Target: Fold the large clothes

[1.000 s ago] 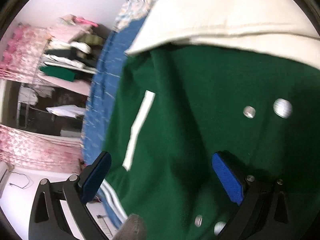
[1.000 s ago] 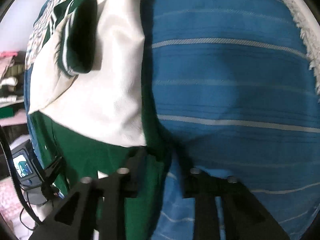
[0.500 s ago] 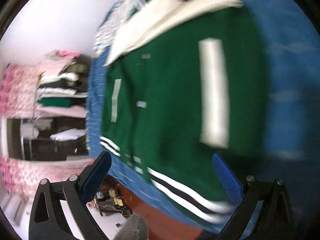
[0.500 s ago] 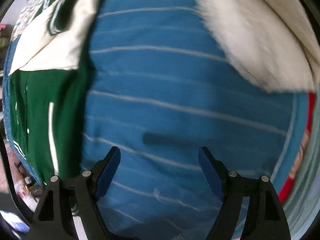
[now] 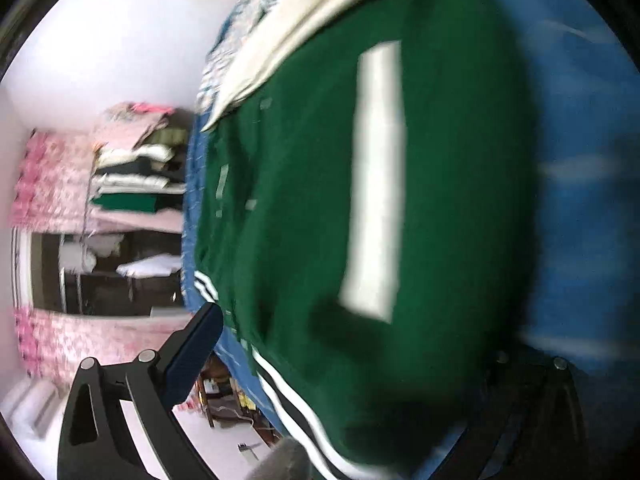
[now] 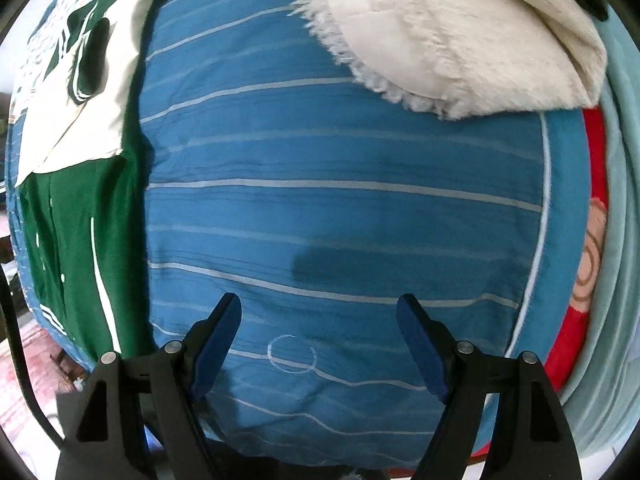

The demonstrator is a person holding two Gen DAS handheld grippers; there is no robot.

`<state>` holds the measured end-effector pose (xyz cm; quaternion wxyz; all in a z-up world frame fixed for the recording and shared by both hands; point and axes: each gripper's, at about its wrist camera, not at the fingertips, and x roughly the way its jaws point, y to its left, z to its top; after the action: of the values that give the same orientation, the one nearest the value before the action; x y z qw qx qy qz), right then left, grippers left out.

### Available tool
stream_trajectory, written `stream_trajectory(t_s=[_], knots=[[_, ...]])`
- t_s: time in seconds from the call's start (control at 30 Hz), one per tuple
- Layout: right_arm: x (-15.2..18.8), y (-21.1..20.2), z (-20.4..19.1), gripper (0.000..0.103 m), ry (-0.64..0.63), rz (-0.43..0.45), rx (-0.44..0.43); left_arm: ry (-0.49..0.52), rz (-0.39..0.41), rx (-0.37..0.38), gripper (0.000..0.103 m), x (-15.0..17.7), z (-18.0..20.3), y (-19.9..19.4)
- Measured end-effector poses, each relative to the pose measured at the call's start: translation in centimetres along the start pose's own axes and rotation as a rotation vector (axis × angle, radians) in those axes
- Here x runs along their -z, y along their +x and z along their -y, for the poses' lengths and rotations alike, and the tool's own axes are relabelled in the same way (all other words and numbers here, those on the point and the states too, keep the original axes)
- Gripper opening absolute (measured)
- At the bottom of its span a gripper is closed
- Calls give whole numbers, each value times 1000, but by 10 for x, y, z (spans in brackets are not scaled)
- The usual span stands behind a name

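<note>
Your right gripper (image 6: 320, 344), jaws apart, hovers over striped blue bedsheet (image 6: 340, 208); left gripper (image 5: 352, 356) spread wide across smooth green jacket (image 5: 304, 216).

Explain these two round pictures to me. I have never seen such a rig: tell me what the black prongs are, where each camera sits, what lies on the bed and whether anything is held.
There is no robot here. A person holds a two-finger gripper in each hand, and a fisheye camera on each looks forward along its fingers, hence the round, bent pictures.

The left wrist view shows the left gripper over a green jacket with white stripes and cream sleeves, spread on a blue striped bedsheet. It is blurred; the jaws look apart.

The right wrist view shows the right gripper open and empty above the bare sheet. The jacket lies off to the left and a fluffy cream blanket at the top.

Nothing is held.
</note>
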<state>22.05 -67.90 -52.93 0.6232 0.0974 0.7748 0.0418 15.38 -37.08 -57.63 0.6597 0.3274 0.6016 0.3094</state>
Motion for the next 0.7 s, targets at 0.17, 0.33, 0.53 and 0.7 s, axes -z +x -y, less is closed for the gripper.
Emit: stream_trajectory(t_s=[0.17,0.33,0.53,0.7], knots=[[-11,5,-6,81,-60,11,-102,-161,-22,-24,101,-22,-54,33],[-63,12,-28,81,-121,36,-407,-243,10,124,26,-32,-92,30],[-134,26,-49,84,-88,63,-773,-252,19,176,17,-35,-99,21],[-170,52,-91,84,-3,8,-944,-231,26,200,17,-36,-105,26]])
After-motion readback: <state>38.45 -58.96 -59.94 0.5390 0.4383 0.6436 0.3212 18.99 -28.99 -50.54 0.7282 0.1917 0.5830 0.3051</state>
